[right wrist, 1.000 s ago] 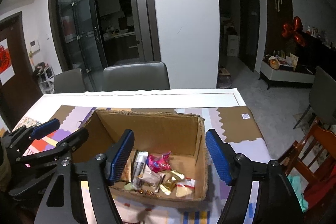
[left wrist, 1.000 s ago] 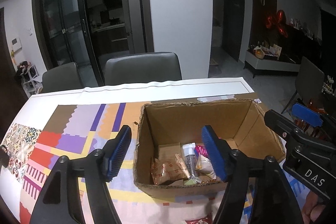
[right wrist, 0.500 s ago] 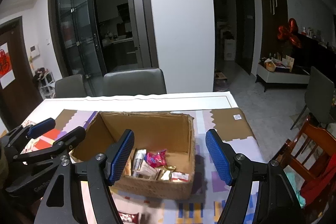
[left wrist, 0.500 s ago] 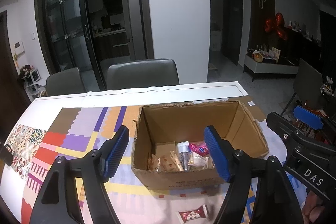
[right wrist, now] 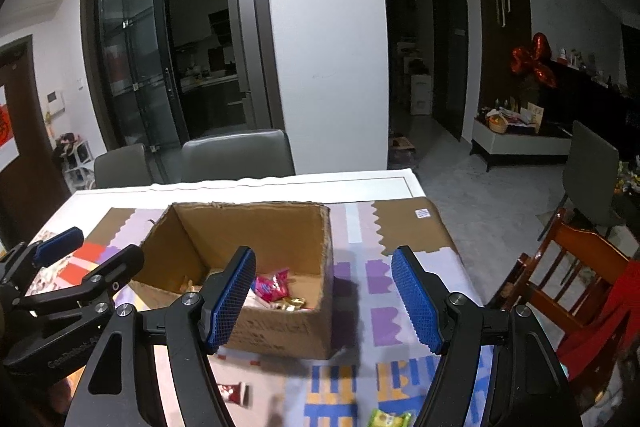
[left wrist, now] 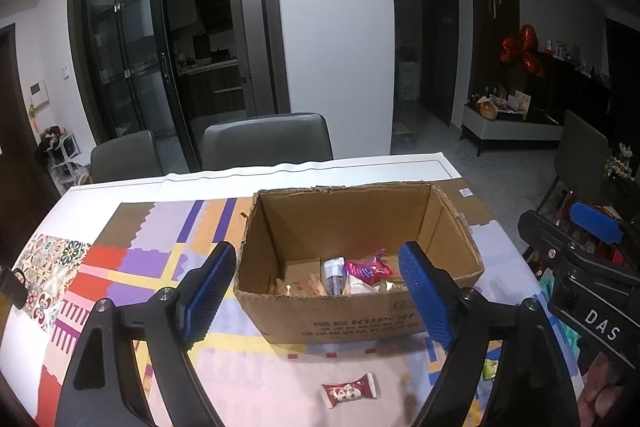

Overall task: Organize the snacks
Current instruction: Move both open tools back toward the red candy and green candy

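Dim indoor light, soft shadows, fisheye-bent dark corners, slight blur low down.

Brown cardboard box point(left wrist: 360, 323) on tablecloth point(left wrist: 132, 267) with purple, orange, yellow and red blocks. Blue ribbed pads point(left wrist: 208, 287) on black grippers. Red-and-white candy wrapper point(left wrist: 350, 389); green wrapper point(right wrist: 388, 419); pink packet point(left wrist: 366, 267) inside box. Grey chairs point(left wrist: 266, 139).

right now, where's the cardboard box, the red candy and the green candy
cardboard box point(left wrist: 360, 323), left wrist view, near outer wall
red candy point(left wrist: 349, 389), left wrist view, middle of wrapper
green candy point(right wrist: 387, 419), right wrist view, middle of wrapper
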`<state>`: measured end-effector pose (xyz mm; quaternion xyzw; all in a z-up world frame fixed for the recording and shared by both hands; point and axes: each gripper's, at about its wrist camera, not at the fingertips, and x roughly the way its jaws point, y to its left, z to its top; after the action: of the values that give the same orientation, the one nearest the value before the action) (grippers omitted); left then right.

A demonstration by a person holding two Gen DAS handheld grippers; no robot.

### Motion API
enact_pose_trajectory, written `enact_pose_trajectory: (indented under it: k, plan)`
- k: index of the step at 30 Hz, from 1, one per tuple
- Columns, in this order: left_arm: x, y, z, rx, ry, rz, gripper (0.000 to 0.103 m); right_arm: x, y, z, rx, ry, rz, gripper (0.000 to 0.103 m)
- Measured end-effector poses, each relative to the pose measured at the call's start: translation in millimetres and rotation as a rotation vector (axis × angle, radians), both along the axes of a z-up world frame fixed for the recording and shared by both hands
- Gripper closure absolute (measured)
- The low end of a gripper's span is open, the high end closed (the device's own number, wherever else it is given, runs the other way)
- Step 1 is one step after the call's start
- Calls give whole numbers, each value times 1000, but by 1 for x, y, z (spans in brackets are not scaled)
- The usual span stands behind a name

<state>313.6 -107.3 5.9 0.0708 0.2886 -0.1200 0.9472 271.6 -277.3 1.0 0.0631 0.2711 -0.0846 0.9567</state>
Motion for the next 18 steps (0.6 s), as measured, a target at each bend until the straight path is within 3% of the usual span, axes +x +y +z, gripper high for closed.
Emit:
enact_pose_trajectory:
  k: [2, 10, 18]
  plan:
    - [-4, 0, 0, 1, -7, 3, 15, -4, -1, 2, -7, -6, -5, 24]
    - [-21, -1, 1, 1, -30, 18, 7, -22, -9, 4, -28, -17, -32, 23]
    - [-34, -6, -8, -14, -12, 32, 6, -37, -17, -2, -53, 0, -55, 23]
